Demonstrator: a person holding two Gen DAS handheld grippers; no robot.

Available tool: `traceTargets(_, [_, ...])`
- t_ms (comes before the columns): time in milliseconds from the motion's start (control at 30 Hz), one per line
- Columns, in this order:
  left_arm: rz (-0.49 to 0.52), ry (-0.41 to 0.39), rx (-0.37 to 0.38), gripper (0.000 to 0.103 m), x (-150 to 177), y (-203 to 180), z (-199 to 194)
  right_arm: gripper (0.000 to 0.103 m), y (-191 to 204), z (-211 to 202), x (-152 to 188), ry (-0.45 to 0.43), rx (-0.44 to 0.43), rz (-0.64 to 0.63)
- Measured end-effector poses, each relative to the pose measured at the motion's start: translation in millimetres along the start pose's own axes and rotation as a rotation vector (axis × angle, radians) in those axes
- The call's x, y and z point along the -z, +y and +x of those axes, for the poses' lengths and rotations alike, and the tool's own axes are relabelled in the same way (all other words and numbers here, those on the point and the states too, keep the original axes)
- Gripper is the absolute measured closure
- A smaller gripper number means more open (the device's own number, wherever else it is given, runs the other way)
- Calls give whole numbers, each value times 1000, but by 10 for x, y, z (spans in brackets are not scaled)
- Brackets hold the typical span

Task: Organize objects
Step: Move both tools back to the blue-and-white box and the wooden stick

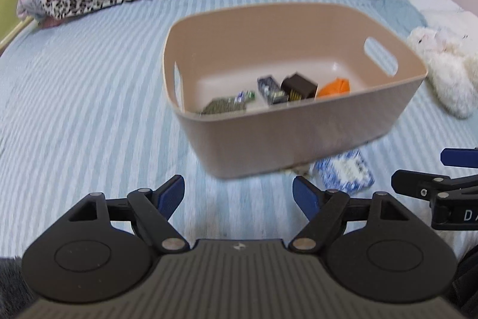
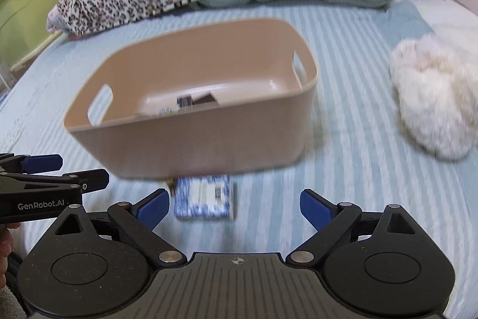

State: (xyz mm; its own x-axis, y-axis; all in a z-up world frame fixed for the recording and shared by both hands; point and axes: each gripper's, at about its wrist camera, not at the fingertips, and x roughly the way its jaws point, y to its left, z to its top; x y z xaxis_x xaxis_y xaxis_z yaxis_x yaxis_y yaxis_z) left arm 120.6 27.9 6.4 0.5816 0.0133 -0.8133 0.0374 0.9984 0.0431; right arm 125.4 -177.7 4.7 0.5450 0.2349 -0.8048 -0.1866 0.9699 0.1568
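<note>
- I am looking at a beige bin (image 1: 298,136) sitting on the striped blue bedspread (image 1: 89,109), and it is already holding several small things: a greenish flat packet (image 1: 227,105), a dark blue little box (image 1: 270,91), a brown box (image 1: 300,87) and something orange (image 1: 334,88).
- I am judging the sorting as mostly done, since only one loose item is showing outside the bin: a blue-and-white patterned packet (image 2: 204,196) lying on the bedspread just in front of the bin's near wall, close against it or touching.
- I am holding my right gripper (image 2: 234,207) with its fingers spread wide apart and nothing between them; the packet is lying just ahead, toward the left fingertip.
- I am keeping my left gripper (image 1: 239,196) spread apart and empty too, hovering before the bin.
- A white fluffy plush (image 2: 433,97) is lying well to the right of the bin; I cannot tell whether it belongs to the job.
- Both views are blurring slightly, so the labels are unreadable to me.
</note>
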Motion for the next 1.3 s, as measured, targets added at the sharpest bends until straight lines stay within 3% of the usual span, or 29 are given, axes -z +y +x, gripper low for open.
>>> traceTargets(300, [-14, 77, -9, 23, 247, 51, 203, 6, 106, 258, 173, 86, 9, -12])
traceTargets(900, [-66, 135, -34, 23, 188, 178, 565, 4, 286, 827, 147, 164, -20, -15])
traceTargets(1300, [-60, 129, 25, 23, 100, -200, 624, 5, -173, 720, 115, 145, 90, 63])
